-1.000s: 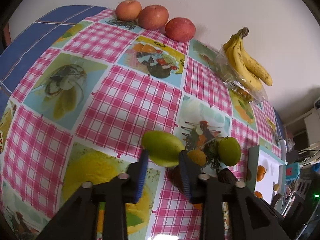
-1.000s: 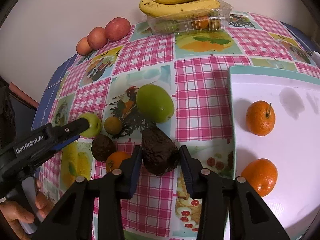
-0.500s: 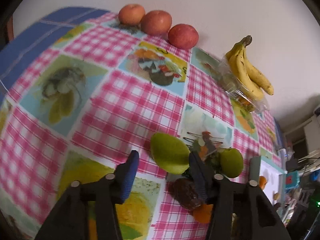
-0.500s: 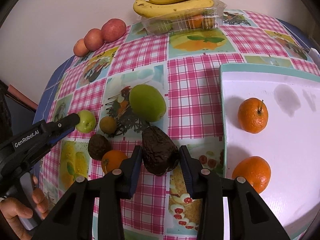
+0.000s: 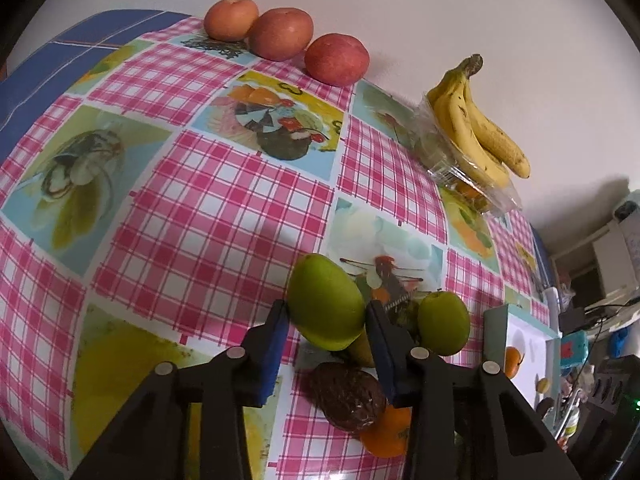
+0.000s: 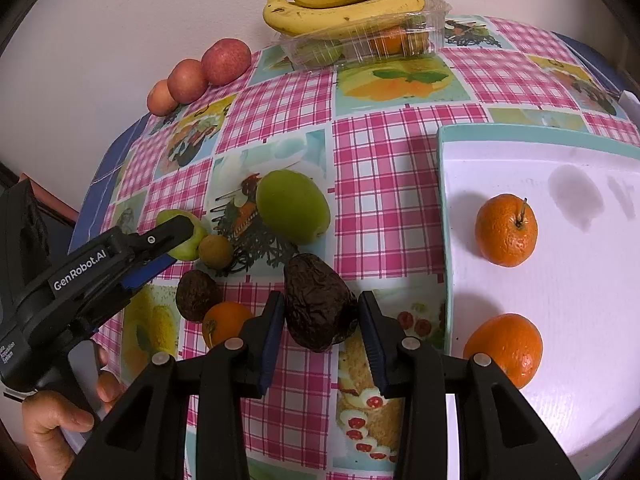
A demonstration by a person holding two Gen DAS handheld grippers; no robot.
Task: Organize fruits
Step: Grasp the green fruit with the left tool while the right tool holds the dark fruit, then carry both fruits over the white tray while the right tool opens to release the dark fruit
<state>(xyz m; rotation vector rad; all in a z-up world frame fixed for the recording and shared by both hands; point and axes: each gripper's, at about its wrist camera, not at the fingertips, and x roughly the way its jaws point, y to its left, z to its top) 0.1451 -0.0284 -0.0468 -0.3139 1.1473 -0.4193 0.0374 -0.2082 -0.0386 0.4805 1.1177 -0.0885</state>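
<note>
My left gripper (image 5: pixel 326 322) is shut on a small green apple (image 5: pixel 326 306) and holds it just above the checked tablecloth; it also shows in the right wrist view (image 6: pixel 188 234). My right gripper (image 6: pixel 320 318) is shut on a dark wrinkled avocado (image 6: pixel 318 302). Beside it lie a second dark avocado (image 6: pixel 197 295), an orange (image 6: pixel 224 326), a small brown fruit (image 6: pixel 215 251) and a large green fruit (image 6: pixel 293 206). A white tray (image 6: pixel 560 308) on the right holds two oranges (image 6: pixel 506 230).
Three red apples (image 5: pixel 280 34) line the wall at the back. Bananas (image 6: pixel 348 4) lie on a clear plastic box of fruit (image 6: pixel 372 42). The tray's teal rim (image 6: pixel 444 216) is close to my right gripper. Shelves and clutter stand past the table's right end.
My left gripper has closed on the green apple and lifted it slightly. My right gripper stays shut on the avocado, with the scene shifting a little.
</note>
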